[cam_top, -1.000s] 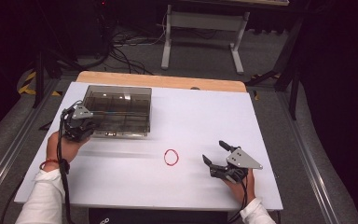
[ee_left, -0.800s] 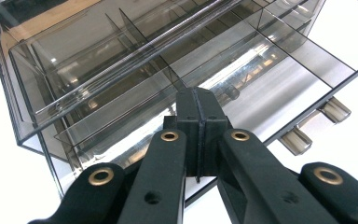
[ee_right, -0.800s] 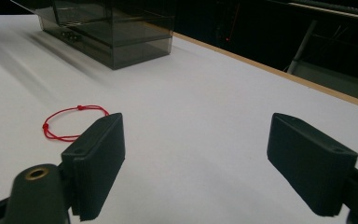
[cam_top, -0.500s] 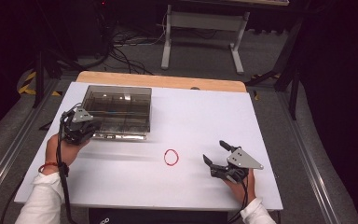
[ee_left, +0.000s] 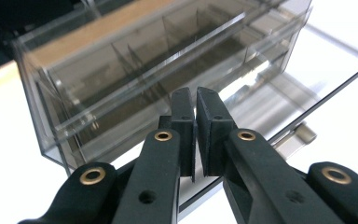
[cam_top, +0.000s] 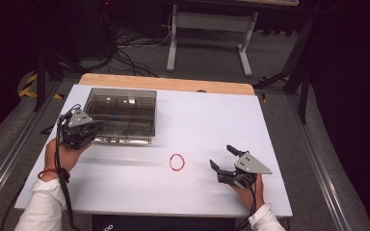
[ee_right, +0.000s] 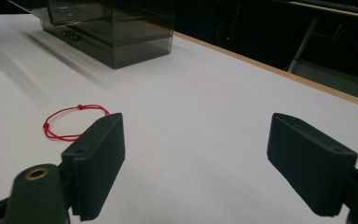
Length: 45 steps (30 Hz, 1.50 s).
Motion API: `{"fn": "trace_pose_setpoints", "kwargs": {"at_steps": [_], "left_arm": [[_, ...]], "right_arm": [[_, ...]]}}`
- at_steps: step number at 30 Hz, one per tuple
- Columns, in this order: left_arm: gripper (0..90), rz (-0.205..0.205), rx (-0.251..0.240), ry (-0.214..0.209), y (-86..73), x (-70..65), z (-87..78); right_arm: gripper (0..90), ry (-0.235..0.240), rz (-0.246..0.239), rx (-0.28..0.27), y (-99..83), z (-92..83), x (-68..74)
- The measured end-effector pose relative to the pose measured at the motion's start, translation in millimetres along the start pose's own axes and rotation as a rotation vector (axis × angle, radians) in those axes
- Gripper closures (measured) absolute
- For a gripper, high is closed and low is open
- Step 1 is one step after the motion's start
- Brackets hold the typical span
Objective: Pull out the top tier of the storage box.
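A smoky clear plastic drawer box (cam_top: 120,113) stands at the back left of the white table (cam_top: 212,120). Its bottom drawer sticks out a little at the front. My left gripper (cam_top: 94,130) is at the box's front left corner. In the left gripper view the box (ee_left: 121,84) fills the background and the jaws (ee_left: 196,100) stand almost together with a hairline gap, nothing between them. A red string loop (cam_top: 177,162) lies flat mid-table. My right gripper (cam_top: 220,156) rests to its right, open, with the loop (ee_right: 74,122) just beyond its left jaw.
A wooden strip (cam_top: 173,84) edges the far side of the table. Behind it, on the dark floor, are cables and a grey metal stand (cam_top: 207,29). Rails run along both sides of the table. White tabletop stretches between the box and my right gripper (ee_right: 196,133).
My left gripper has drawn back slightly toward the near edge at the box's front corner. The right gripper and the red loop have not moved.
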State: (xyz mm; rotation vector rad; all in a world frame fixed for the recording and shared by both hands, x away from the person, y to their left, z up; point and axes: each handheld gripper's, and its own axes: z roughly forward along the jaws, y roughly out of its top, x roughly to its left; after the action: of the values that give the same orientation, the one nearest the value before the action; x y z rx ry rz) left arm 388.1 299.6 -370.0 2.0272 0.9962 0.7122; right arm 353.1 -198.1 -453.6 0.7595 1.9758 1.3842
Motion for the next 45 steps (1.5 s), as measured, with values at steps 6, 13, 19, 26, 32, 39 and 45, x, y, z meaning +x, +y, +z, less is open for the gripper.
{"fn": "trace_pose_setpoints", "kwargs": {"at_steps": [6, 13, 19, 26, 32, 39, 45], "left_arm": [[77.5, 0.025, -0.098, -0.026, -1.2, -5.8, -17.4], [49.5, 0.055, -0.182, -0.016, -16.4, -18.7, -33.8], [36.3, 0.088, -0.230, 0.047, -29.9, -30.2, -46.0], [20.3, 0.108, -0.252, 0.041, -53.2, -45.1, -45.9], [11.2, 0.108, -0.276, 0.015, -73.0, -51.5, -41.2], [5.4, 0.097, -0.248, -0.028, -95.6, -55.0, -36.8], [4.7, 0.101, -0.203, -0.024, -103.7, -57.3, -30.4]], "right_arm": [[22.6, 0.025, 0.015, 0.000, 1.5, 0.0, 0.0], [25.1, 0.062, 0.039, 0.004, 4.0, 0.9, 0.4], [24.7, 0.094, 0.063, 0.004, 6.4, 4.9, 0.2], [22.3, 0.119, 0.056, 0.023, 11.5, 10.7, 2.7], [21.5, 0.140, 0.052, 0.030, 18.1, 18.1, 5.7], [21.1, 0.179, 0.031, 0.075, 19.6, 32.4, 11.7], [22.0, 0.232, -0.002, 0.116, 21.2, 44.3, 20.1]]}}
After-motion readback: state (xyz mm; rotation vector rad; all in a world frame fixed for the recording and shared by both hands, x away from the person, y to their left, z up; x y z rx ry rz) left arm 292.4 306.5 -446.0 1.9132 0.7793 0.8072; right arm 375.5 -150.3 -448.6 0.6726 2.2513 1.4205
